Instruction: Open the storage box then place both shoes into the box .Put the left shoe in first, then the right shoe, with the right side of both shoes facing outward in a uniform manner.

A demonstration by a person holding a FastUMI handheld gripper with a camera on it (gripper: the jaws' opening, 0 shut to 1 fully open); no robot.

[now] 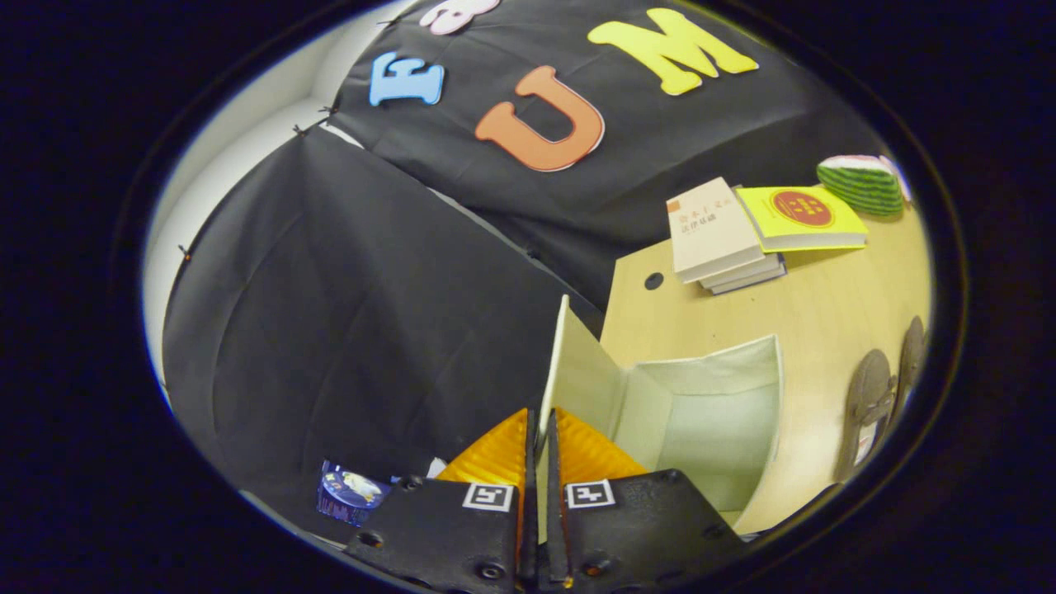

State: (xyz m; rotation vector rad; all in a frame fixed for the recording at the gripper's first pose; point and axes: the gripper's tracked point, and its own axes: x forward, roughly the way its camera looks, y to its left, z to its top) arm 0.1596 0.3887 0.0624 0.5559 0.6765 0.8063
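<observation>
Now gripper pinches box lid.
Fingers nearly closed on the lid's edge; open storage box sits on the surface.

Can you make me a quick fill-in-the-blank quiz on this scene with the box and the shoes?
1. The gripper is shut on the storage box's ____.
2. The storage box stands ____, its inside bare.
3. The two shoes rest on the ____, outside the box.
4. The yellow book lies beside the ____ of books.

Missing words: lid; open; table; stack
</observation>
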